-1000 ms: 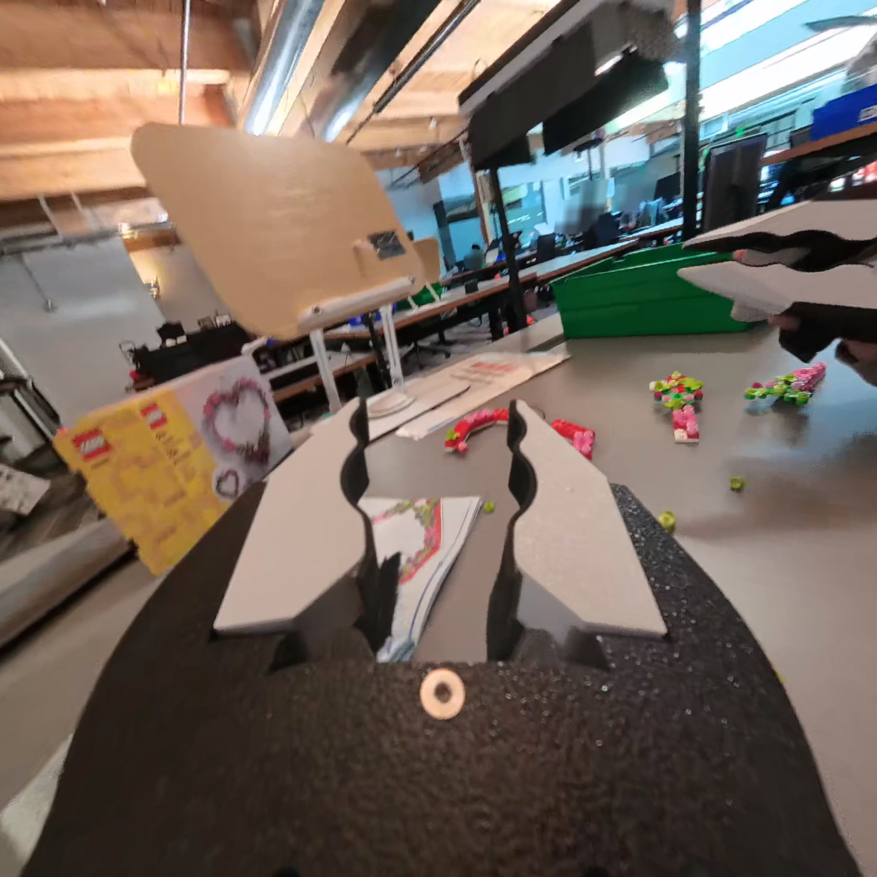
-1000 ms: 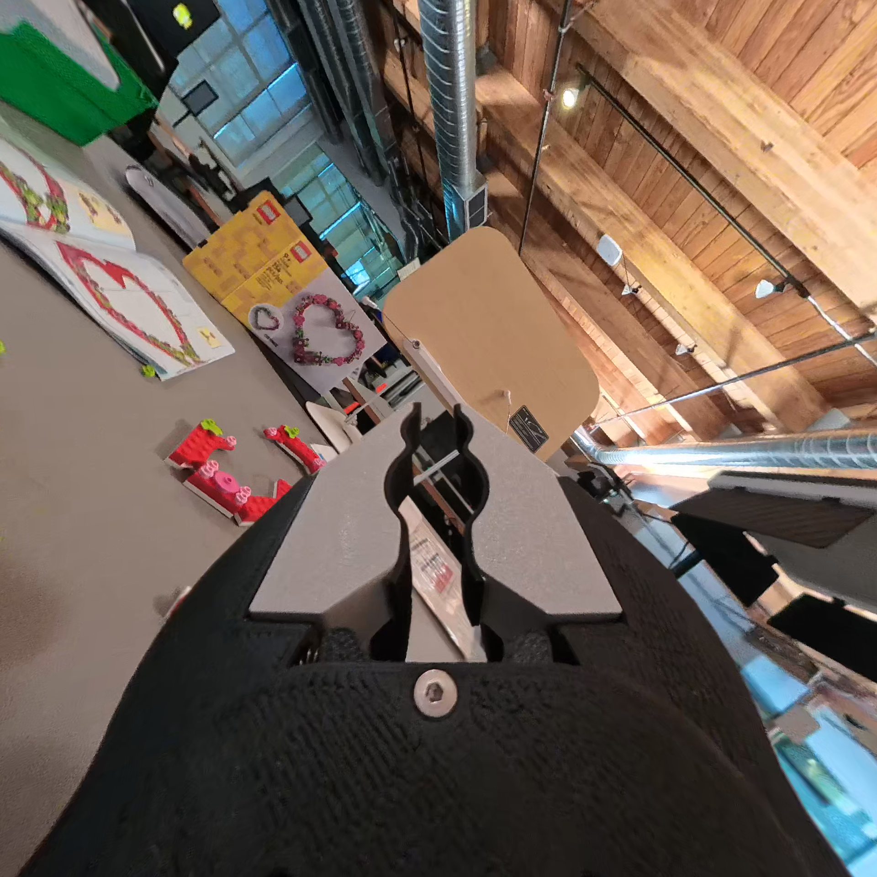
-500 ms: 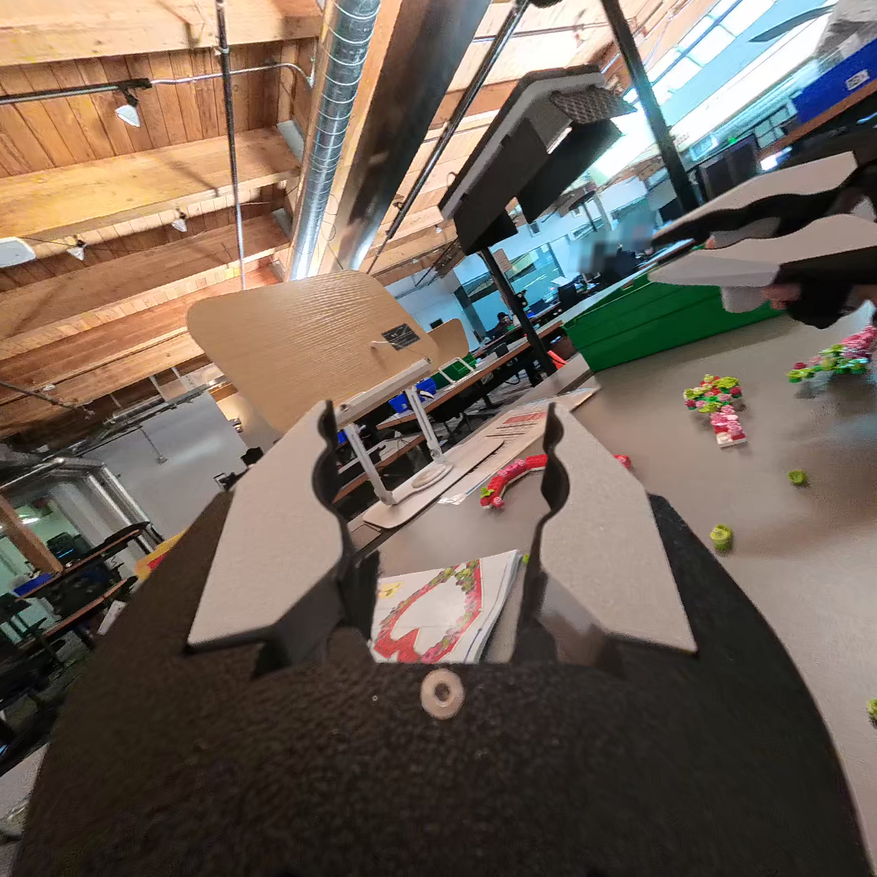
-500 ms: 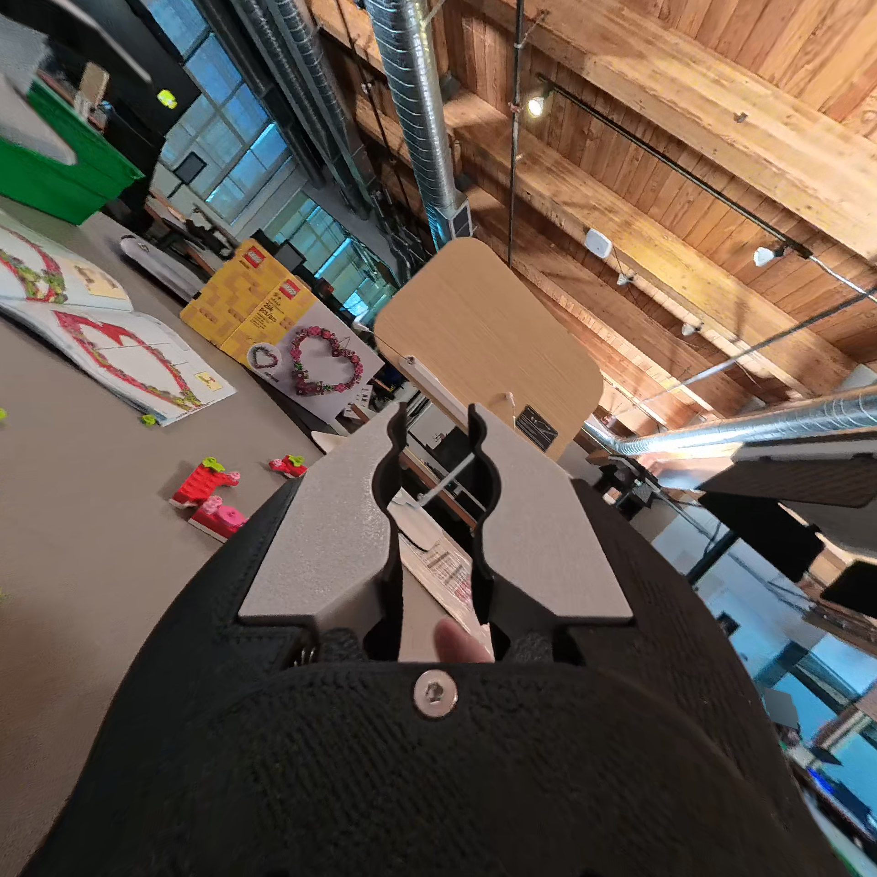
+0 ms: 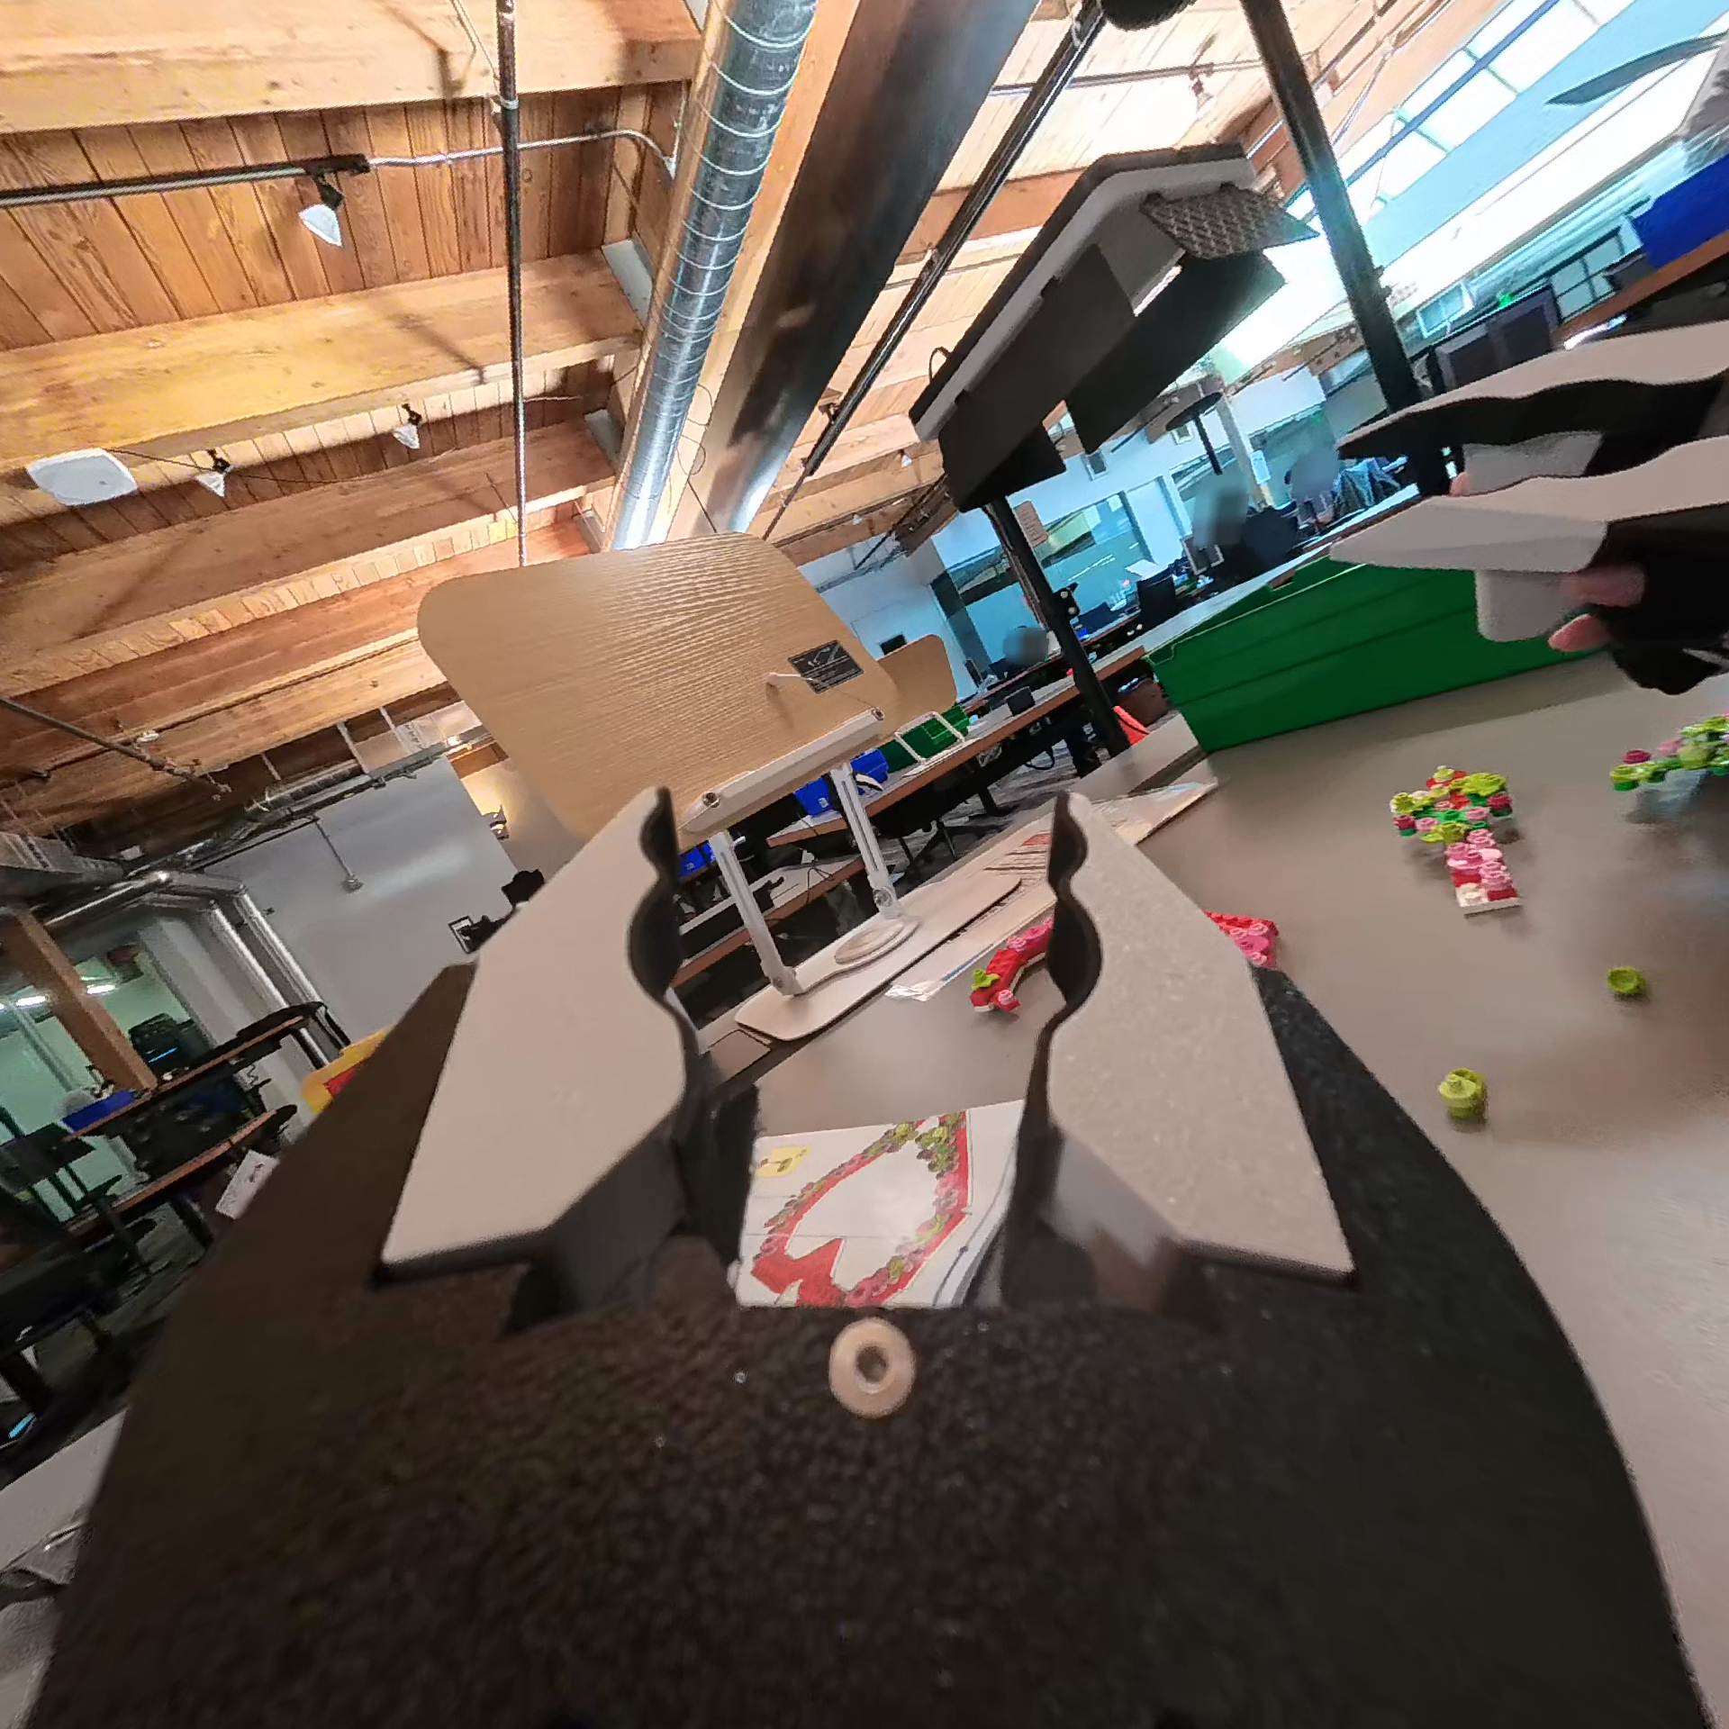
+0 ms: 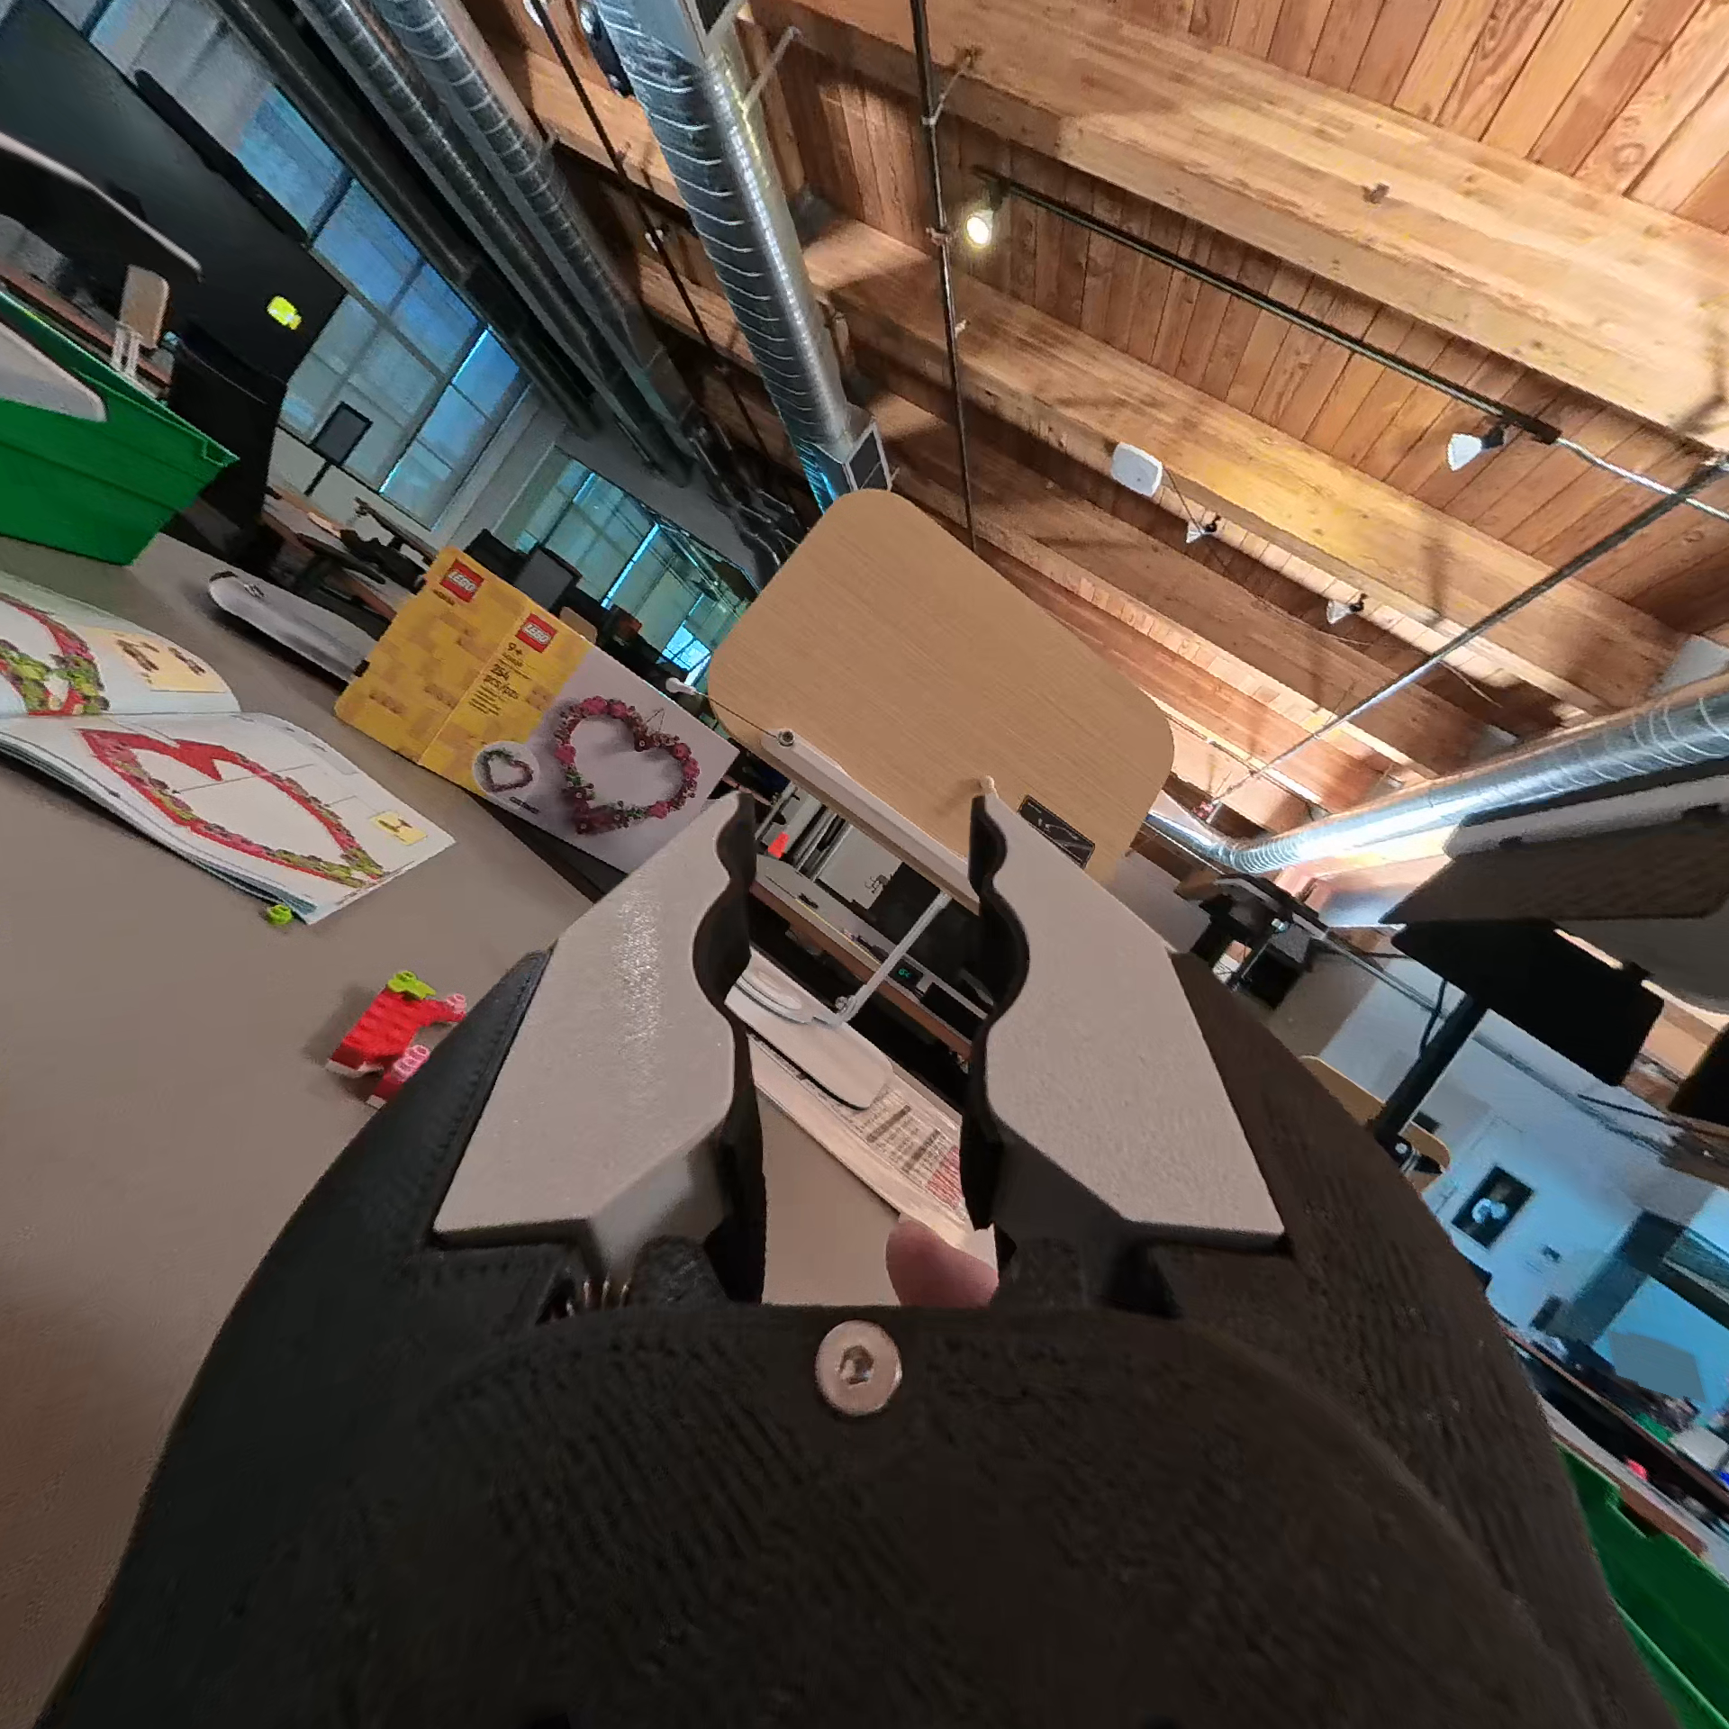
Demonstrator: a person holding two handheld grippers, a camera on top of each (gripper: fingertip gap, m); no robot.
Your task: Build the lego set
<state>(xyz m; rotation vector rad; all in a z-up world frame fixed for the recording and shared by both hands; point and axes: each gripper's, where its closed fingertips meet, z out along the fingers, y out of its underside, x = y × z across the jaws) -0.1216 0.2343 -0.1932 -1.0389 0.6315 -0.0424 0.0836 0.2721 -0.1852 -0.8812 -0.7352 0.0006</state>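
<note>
My left gripper [image 5: 859,823] is open and empty, raised above the grey table and tilted up. Under it lies the open instruction booklet [image 5: 861,1207], with a red curved lego piece [image 5: 1015,964] beyond. A green and pink flower assembly [image 5: 1455,833] and a second one [image 5: 1675,758] lie to the right. My right gripper [image 6: 861,823] is open and empty, also tilted up; it shows in the left wrist view [image 5: 1338,496], held above the table. A red lego piece [image 6: 393,1029] lies to its left, near the booklet [image 6: 215,795].
A wooden book stand [image 5: 655,674] stands at the table's far edge on white legs, with a paper sheet [image 6: 898,1132] by its base. The yellow lego box [image 6: 524,720] stands next to it. A green bin [image 5: 1357,655] sits at the back. Loose green pieces [image 5: 1462,1093] dot the table.
Both grippers have tilted upward, away from the table. The right gripper's jaws have gone from nearly shut to open. The left jaws have spread wider.
</note>
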